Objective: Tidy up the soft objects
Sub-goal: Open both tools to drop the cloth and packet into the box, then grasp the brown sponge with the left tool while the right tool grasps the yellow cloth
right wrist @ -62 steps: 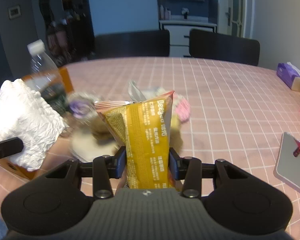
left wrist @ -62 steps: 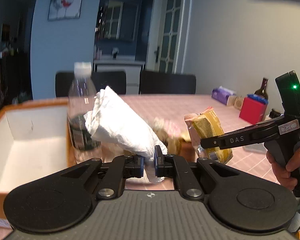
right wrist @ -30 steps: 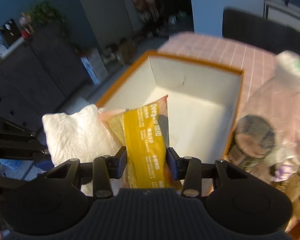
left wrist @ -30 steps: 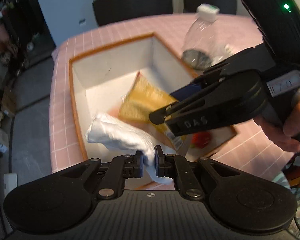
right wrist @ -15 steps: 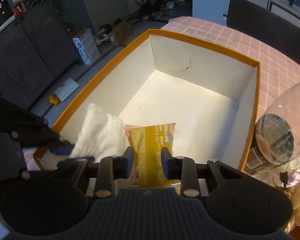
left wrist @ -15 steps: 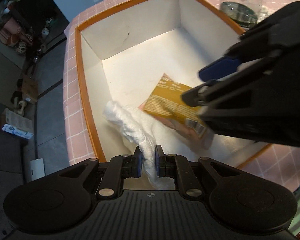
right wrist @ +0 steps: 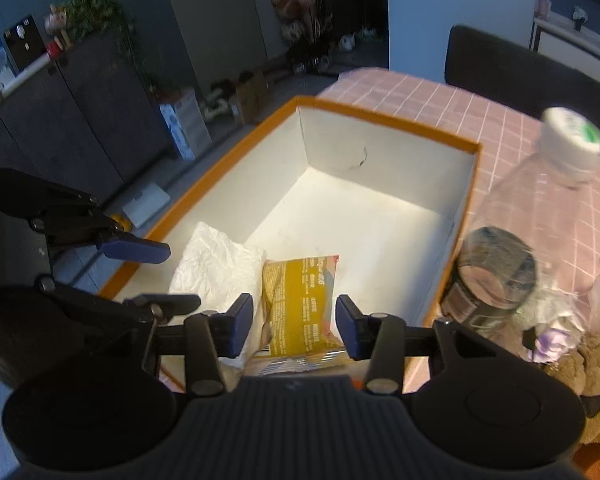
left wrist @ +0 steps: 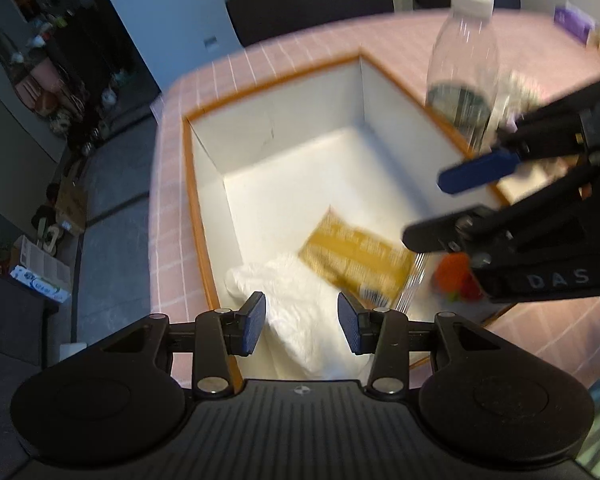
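A crumpled white tissue pack (left wrist: 300, 312) (right wrist: 216, 268) and a yellow snack bag (left wrist: 356, 260) (right wrist: 300, 300) lie side by side on the floor of a white box with an orange rim (left wrist: 192, 184) (right wrist: 388, 116). My left gripper (left wrist: 302, 326) hovers over the tissue pack; its jaws are opening and its pads stand clear of the pack. My right gripper (right wrist: 294, 326) hangs above the snack bag, jaws opening, pads off the bag. Each gripper also shows in the other's view: the right gripper (left wrist: 452, 208) and the left gripper (right wrist: 156, 276).
A clear plastic bottle (left wrist: 464, 76) (right wrist: 516, 248) with a white cap stands just outside the box's right wall. A brown plush toy (right wrist: 592, 364) and crinkled wrappers (right wrist: 556, 312) lie beside it on the pink checked tablecloth (right wrist: 440, 104). Dark chairs (left wrist: 308, 8) stand behind the table.
Both grippers have let go: the tissue pack and the snack bag, pinched half a second ago, now rest on the box floor. Both pairs of jaws have spread and both views have pulled back.
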`<action>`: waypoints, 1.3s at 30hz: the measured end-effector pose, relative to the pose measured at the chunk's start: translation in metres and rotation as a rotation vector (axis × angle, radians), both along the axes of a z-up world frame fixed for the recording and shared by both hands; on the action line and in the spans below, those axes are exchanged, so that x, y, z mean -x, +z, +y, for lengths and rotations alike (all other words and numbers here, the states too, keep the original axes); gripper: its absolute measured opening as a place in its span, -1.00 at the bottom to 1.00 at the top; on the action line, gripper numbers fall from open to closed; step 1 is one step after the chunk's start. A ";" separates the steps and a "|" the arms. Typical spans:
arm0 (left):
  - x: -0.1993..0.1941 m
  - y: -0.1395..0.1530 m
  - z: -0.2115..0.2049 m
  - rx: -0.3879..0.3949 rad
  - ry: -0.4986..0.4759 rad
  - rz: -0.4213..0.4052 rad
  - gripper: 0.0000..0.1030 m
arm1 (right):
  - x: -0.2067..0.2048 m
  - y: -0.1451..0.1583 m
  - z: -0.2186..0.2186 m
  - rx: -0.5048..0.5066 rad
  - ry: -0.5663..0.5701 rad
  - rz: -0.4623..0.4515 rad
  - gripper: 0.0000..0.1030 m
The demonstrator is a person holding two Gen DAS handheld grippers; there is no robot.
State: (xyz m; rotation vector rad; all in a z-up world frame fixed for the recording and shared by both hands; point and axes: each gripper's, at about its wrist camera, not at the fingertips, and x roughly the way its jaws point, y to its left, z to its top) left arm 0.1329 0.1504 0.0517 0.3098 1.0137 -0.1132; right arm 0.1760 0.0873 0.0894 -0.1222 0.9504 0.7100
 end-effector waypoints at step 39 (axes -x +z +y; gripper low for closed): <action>0.005 -0.118 -0.267 0.439 -0.321 -0.353 0.42 | 0.036 -0.083 -0.307 -0.058 -0.639 -0.214 0.41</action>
